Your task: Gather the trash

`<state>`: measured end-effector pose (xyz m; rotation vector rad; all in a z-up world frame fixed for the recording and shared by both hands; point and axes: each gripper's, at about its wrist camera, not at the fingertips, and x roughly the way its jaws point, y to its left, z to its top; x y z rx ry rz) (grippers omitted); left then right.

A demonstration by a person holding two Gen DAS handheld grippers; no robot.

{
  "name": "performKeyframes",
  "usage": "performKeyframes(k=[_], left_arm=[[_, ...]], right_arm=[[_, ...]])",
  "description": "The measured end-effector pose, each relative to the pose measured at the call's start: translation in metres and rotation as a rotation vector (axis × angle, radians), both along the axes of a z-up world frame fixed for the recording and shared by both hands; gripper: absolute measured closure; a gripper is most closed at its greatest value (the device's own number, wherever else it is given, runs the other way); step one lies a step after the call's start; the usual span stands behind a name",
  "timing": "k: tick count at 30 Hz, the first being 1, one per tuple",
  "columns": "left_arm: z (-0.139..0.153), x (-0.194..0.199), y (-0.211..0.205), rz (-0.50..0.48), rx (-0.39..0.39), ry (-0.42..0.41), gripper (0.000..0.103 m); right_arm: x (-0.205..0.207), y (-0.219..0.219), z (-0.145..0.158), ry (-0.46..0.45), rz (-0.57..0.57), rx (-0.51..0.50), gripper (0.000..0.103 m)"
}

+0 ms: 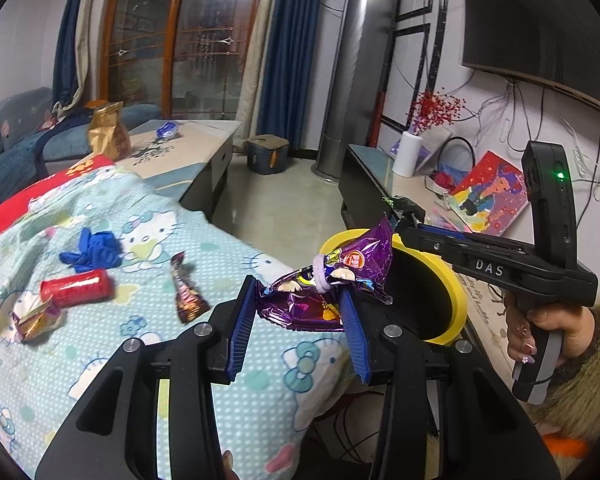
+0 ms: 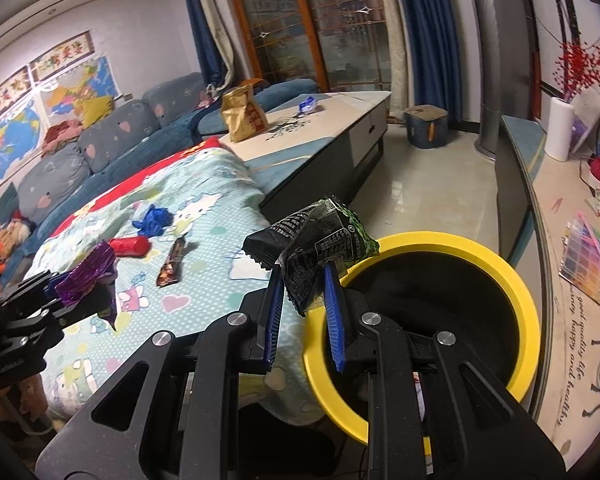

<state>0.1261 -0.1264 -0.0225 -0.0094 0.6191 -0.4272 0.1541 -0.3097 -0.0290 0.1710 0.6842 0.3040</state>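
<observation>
Two wrappers are riding in the grippers at once. The left gripper (image 1: 300,300) is clamping a crumpled purple snack bag (image 1: 332,276), and the right gripper (image 2: 302,288) is pinching a black-and-green wrapper (image 2: 316,240) by its lower end, so most of that wrapper is flopping above the fingers. The yellow-rimmed bin (image 2: 516,288) is standing just beside the edge of the Hello Kitty blanket (image 2: 204,300), open mouth up.

The step in hand looks like the drop. The right wrapper is hanging over the near rim rather than over the dark middle — the person would do well to be carrying it further in before opening, since a light foil piece can slide off the rim onto the blanket. The purple bag is sitting at the blanket side of the bin, and in the left view the right gripper is already crossing above the opening, so releasing one after the other would avoid a clash.

More trash is waiting on the blanket — a red can (image 1: 76,287), a brown bar wrapper (image 1: 186,294), a blue glove (image 1: 92,250) and a gold-and-purple wrapper (image 1: 38,318).
</observation>
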Motion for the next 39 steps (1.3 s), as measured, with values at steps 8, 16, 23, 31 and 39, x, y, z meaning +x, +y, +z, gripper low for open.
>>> performKeyframes(k=[8, 16, 23, 31, 39], left_arm=[[-0.002, 0.001, -0.028, -0.056, 0.02, -0.007, 0.064], [-0.006, 0.002, -0.055, -0.111, 0.03, -0.009, 0.064], [-0.014, 0.009, -0.074, -0.148, 0.034, 0.008, 0.064], [-0.021, 0.022, -0.091, -0.173, 0.057, 0.016, 0.063], [-0.031, 0.034, -0.108, -0.188, 0.079, 0.036, 0.063]], right_arm=[[0.0, -0.023, -0.006, 0.012, -0.06, 0.008, 0.088], [0.002, -0.049, -0.013, 0.036, -0.133, 0.021, 0.088], [0.002, -0.067, -0.022, 0.061, -0.175, 0.033, 0.088], [0.003, -0.08, -0.031, 0.091, -0.203, 0.046, 0.088], [0.004, -0.089, -0.04, 0.116, -0.219, 0.056, 0.088]])
